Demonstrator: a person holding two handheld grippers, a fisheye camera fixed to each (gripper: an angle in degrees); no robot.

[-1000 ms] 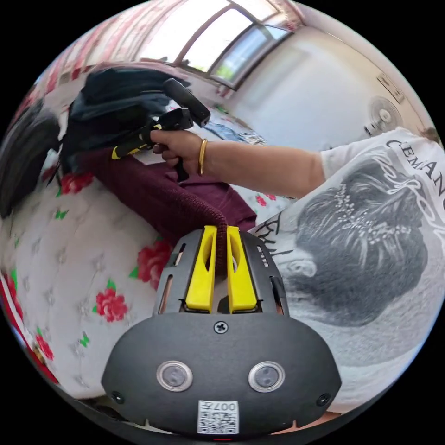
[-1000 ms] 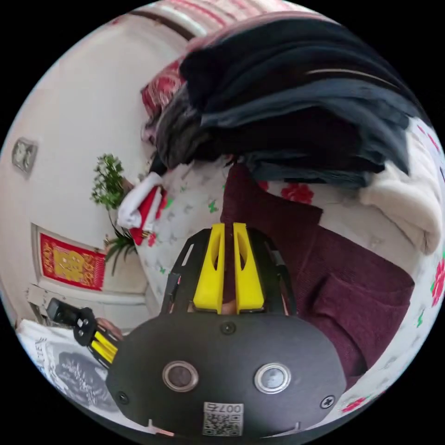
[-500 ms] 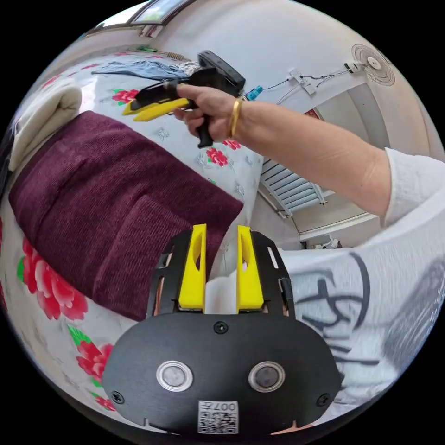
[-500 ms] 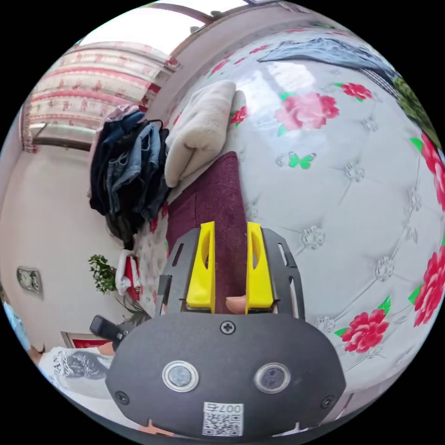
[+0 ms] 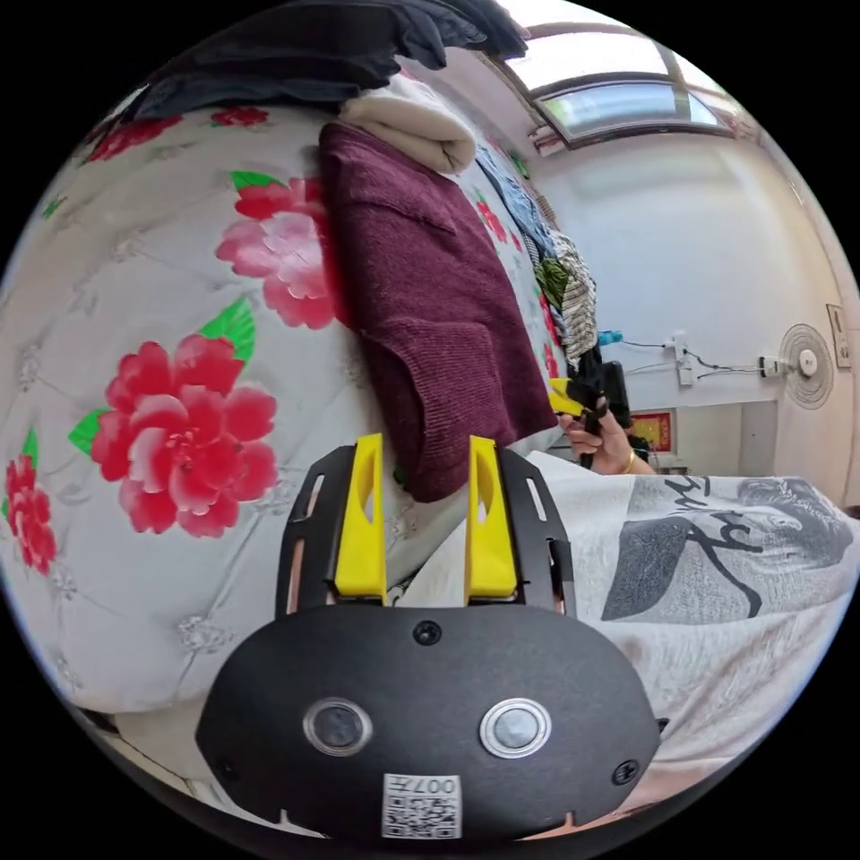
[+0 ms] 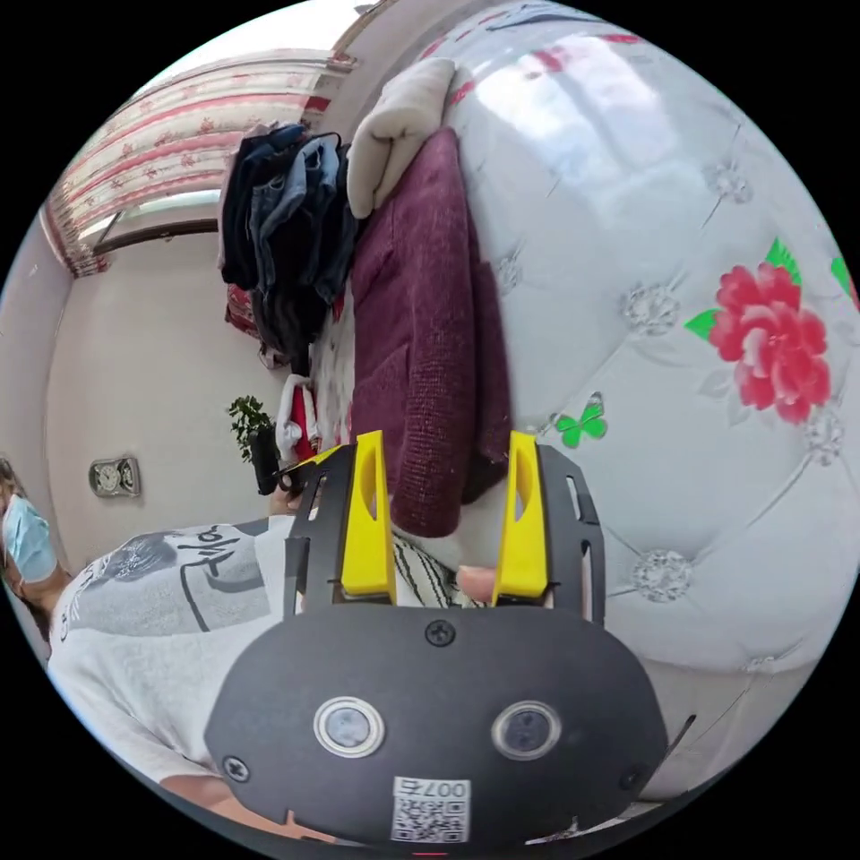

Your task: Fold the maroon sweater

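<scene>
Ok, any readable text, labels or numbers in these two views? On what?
Nothing reads clearly enough to quote.
T-shirt: brush-script print, not legible.
Red wall plaque: too small.
Wall clock: numerals too small.
Code sticker on the left hand-held gripper: print too small.
Matching sticker on the right hand-held gripper: print too small.

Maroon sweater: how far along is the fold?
Looks essentially done: the maroon sweater lies folded flat on the floral bed cover, a sleeve tucked over its near end. Nothing is in hand; the left gripper and right gripper are both open and off the cloth. Left, at most: tidying or moving it.
</scene>
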